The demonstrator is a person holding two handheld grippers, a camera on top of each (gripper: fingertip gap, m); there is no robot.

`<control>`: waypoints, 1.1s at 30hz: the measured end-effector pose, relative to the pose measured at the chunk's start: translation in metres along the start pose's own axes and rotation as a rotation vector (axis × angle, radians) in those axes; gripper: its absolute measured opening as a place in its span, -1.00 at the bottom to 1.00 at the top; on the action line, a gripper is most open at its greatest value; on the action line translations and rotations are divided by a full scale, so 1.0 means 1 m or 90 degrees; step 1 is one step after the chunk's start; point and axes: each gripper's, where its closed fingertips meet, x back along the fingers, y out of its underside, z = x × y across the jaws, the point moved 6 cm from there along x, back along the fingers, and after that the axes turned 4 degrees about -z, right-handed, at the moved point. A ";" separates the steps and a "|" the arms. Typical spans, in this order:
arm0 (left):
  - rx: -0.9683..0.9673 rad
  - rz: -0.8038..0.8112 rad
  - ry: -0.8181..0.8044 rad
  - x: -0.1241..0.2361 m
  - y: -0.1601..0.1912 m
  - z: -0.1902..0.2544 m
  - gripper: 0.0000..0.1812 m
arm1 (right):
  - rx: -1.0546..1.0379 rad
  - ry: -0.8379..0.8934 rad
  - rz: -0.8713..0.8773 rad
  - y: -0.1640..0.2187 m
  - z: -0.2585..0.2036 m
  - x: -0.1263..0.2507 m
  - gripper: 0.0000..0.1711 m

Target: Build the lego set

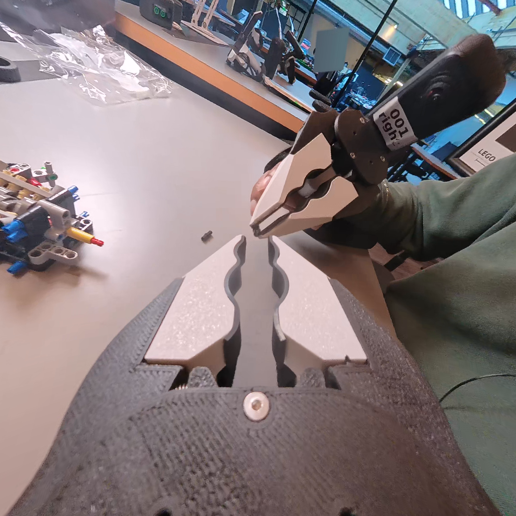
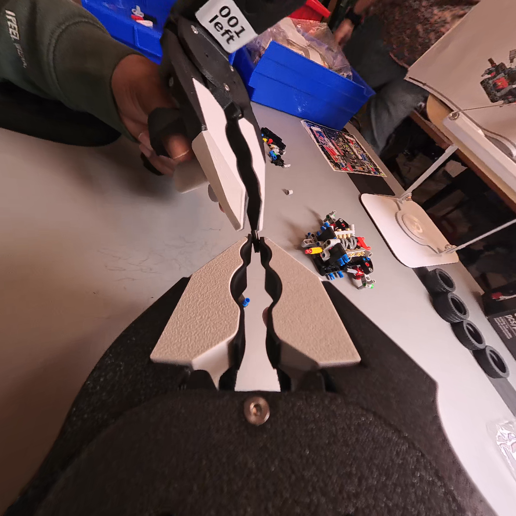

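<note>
the worktop [image 1: 139, 167] carries the half-built lego model [image 1: 39, 212] at far left. the left tongs [image 1: 257, 240] stand apart, empty. the right tongs [image 1: 258, 230] are clamped on a small black pin [image 2: 255, 242], tip to tip with the left. another black pin [image 1: 207, 236] lies just left of them.

White printed labels sit on the right gripper [image 1: 258, 233] and left gripper [image 2: 252, 226].
</note>
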 end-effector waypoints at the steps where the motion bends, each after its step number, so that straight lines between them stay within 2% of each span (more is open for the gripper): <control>1: 0.006 -0.001 0.005 -0.001 0.000 0.000 -0.84 | 0.011 0.002 -0.001 -0.001 -0.001 -0.001 -0.96; 13: 0.095 0.028 0.099 0.001 -0.002 0.003 -0.96 | 0.174 0.067 0.004 -0.010 -0.012 0.002 -0.96; 17: 0.140 0.075 0.172 0.007 -0.009 0.006 -0.98 | 0.103 0.039 0.083 -0.018 -0.008 0.010 -0.94; 19: 0.152 0.105 0.207 0.013 -0.014 0.008 -0.97 | 0.042 0.007 0.125 -0.020 -0.004 0.016 -0.81; 21: 0.153 0.123 0.227 0.017 -0.018 0.010 -0.98 | 0.005 -0.013 0.158 -0.022 0.000 0.022 -0.75; 33: 0.140 0.118 0.271 0.015 -0.018 0.021 -0.97 | -0.006 -0.040 0.206 -0.030 -0.007 0.024 -0.89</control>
